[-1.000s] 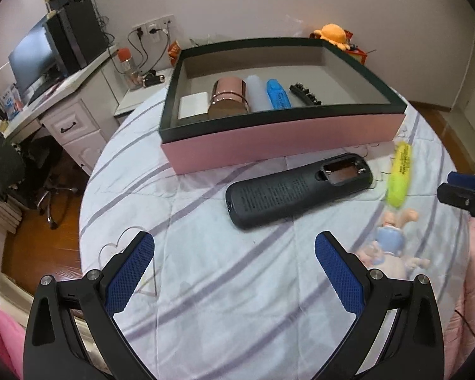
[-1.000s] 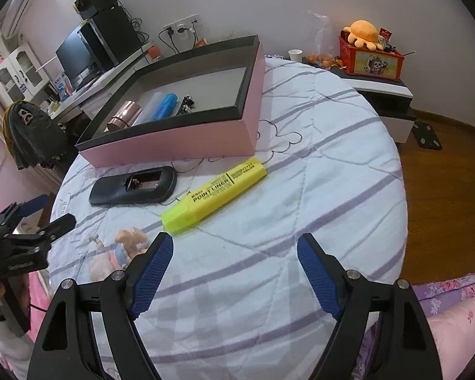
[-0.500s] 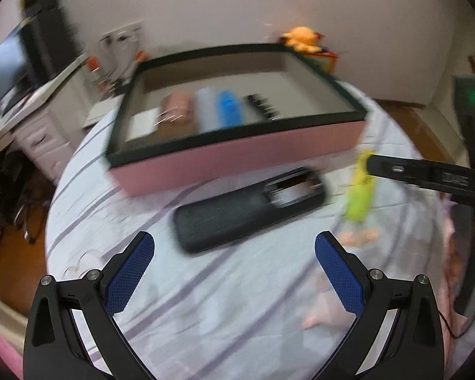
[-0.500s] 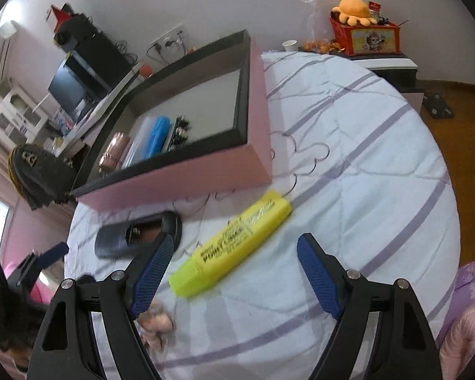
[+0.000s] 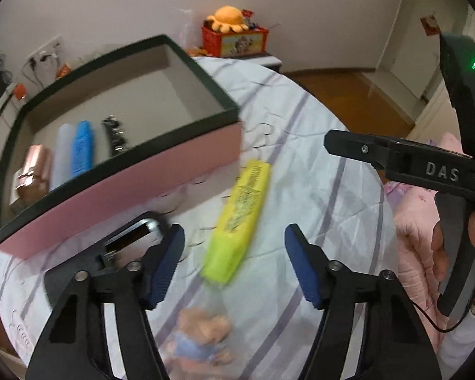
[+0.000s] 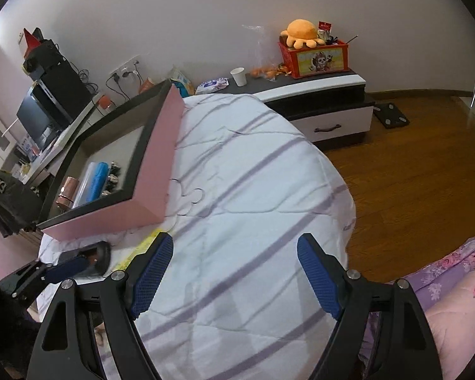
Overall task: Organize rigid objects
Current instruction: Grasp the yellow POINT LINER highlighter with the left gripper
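A pink box with a dark rim [image 5: 117, 186] stands on the round striped table and holds a copper cylinder [image 5: 31, 171], a pale tube, a blue tube [image 5: 82, 148] and a black clip. A yellow highlighter [image 5: 240, 218] lies in front of it, between the fingers of my open left gripper [image 5: 234, 266]. A black remote [image 5: 123, 247] lies left of it, partly behind my left finger. A small doll [image 5: 199, 338] lies below. My right gripper [image 6: 234, 278] is open and empty over bare cloth; the highlighter [image 6: 145, 243] peeks out beside its left finger.
The right gripper's body [image 5: 427, 171] reaches in from the right in the left wrist view. A low cabinet [image 6: 316, 101] with a red toy box stands behind the table. A desk with a monitor [image 6: 38, 117] is at the left. Wood floor lies to the right.
My left gripper has swung right, from the remote to over the highlighter. My right gripper has moved right and away from the highlighter, which has slid to its left edge.
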A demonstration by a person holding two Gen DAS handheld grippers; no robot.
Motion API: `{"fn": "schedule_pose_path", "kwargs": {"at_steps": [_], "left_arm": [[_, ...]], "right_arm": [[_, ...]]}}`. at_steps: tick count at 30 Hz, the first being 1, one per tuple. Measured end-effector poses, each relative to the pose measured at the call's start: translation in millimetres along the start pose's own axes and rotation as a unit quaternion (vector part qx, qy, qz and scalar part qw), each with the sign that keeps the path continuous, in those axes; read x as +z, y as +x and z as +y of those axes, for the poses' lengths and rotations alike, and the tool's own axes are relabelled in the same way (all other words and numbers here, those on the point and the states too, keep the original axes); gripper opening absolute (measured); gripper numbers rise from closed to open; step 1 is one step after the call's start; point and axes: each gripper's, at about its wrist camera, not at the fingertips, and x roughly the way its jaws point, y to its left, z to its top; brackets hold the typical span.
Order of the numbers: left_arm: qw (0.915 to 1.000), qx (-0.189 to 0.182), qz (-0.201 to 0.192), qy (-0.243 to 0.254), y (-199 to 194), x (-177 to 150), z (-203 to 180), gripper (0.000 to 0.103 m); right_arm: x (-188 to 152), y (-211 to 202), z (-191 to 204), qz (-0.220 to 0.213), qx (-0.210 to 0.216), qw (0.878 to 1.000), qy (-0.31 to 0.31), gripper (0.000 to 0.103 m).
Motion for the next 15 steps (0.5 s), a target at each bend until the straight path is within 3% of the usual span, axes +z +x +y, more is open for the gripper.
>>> {"fn": "schedule_pose_path", "kwargs": {"at_steps": [4, 11, 15], "left_arm": [[0.9996, 0.001, 0.025, 0.01, 18.2, 6.8, -10.5, 0.044], [0.9994, 0.004, 0.031, 0.017, 30.0, 11.9, -13.9, 0.037], [0.9996, 0.005, 0.023, 0.015, 23.9, 8.0, -9.5, 0.028]], "right_arm": [[1.2, 7.0, -4.4, 0.009, 0.014, 1.0, -0.007, 0.082], [3.4, 15.8, -1.4, 0.022, 0.023, 0.999, -0.027, 0.082], [5.1, 16.8, -4.1, 0.021, 0.025, 0.999, -0.024, 0.082]]}}
